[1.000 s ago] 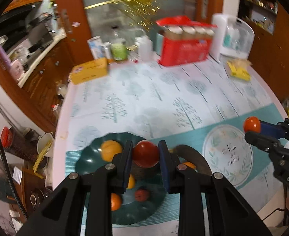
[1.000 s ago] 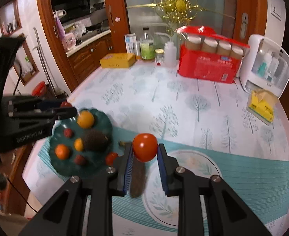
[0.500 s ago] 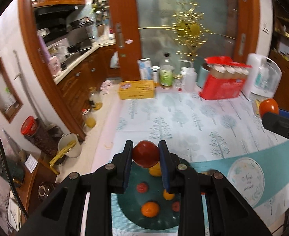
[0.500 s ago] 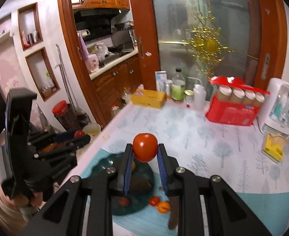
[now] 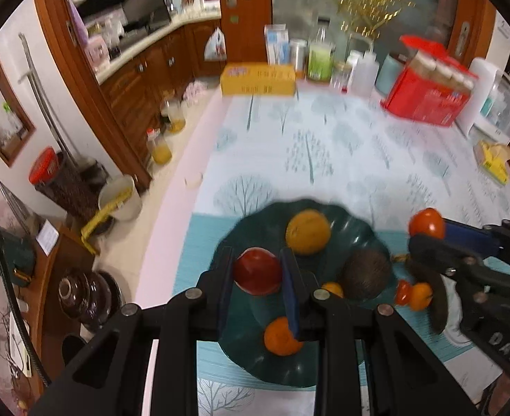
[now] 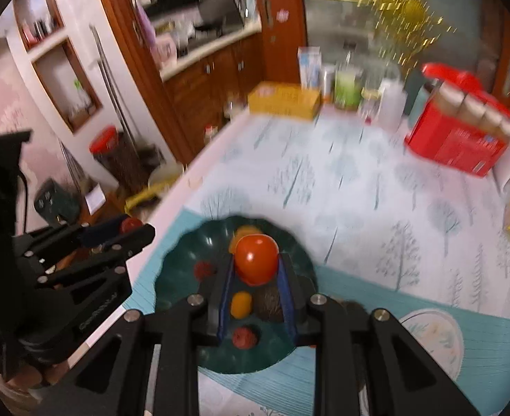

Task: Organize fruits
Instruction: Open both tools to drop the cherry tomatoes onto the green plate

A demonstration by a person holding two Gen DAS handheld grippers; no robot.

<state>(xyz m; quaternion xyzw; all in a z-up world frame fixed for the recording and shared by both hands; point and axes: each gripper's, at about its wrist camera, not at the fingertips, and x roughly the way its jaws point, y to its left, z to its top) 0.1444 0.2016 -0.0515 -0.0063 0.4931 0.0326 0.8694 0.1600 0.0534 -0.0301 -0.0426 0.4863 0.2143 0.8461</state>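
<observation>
Item: two round fruits in transit, one per gripper. Left gripper [image 5: 257, 274] is clamped on a dark red tomato [image 5: 257, 270], held across its widest part between the blue pads, hanging above the left portion of the green plate [image 5: 241, 232]. Right gripper [image 6: 255, 272] is closed on an orange-red tomato [image 6: 256, 259], likewise pinched at its middle, poised over the centre of the same plate [image 6: 171, 270]; seen from the left view it [image 5: 426, 223] sits at the plate's right edge. Plate contents: a large orange [image 5: 307, 231] toward the far side, a small orange [image 5: 282, 336] near the front, a brown rough-skinned fruit [image 5: 367, 274], a small yellow fruit [image 6: 240, 305] and two small dark red bumpy fruits [image 6: 245, 335]. Off the plate, on the striped cloth to its right: two small orange and red fruits [image 5: 415, 294] touching each other, beside a dark elongated object too blurred to name. Handling notes, as judgement: both held fruits look smooth, glossy and light, with thin skin that would bruise or split under a hard squeeze; a slick round surface may roll out of a loose pinch. Best hold is a gentle pinch at the widest girth, as now. Set down low in a bare spot of the plate, since round fruit will roll and may nudge its neighbours.
</observation>
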